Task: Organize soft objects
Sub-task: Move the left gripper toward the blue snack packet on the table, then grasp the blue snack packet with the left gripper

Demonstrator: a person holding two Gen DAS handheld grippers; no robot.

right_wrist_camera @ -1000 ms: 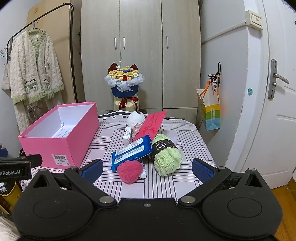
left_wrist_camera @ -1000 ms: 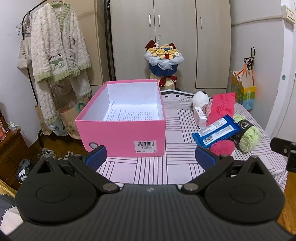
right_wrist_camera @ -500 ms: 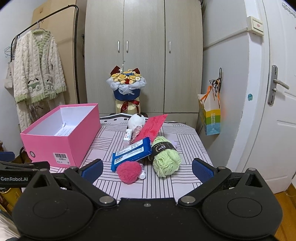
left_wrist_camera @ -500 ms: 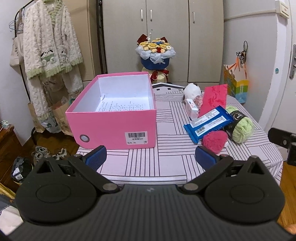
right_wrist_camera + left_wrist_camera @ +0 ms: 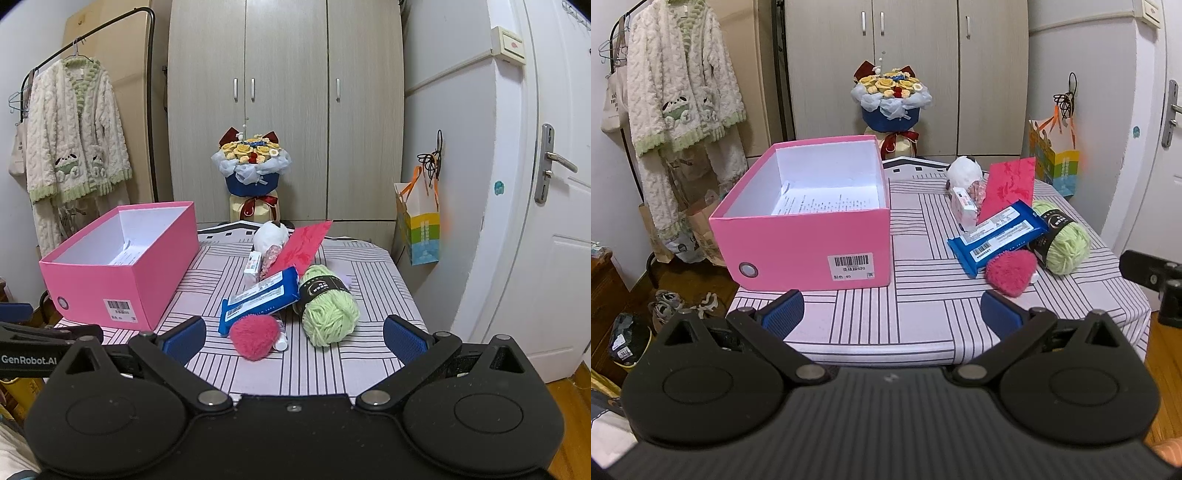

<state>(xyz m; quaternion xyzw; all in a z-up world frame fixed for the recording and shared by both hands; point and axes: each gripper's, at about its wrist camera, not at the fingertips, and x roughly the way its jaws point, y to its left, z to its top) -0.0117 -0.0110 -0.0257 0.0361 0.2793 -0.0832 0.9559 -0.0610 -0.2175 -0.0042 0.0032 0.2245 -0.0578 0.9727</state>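
Striped table [image 5: 923, 325] | fuzzy pink heart [image 5: 255, 336], perhaps plush | both tongs [image 5: 892, 314] [image 5: 293, 334] spread, empty

A home bedroom: a wardrobe [image 5: 284, 110], a fleece robe [image 5: 74, 133] on a clothes rail [image 5: 110, 26], a door [image 5: 554, 221].

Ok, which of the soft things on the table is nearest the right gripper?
The pink fluffy heart, at the pile's front edge; green yarn sits just behind.
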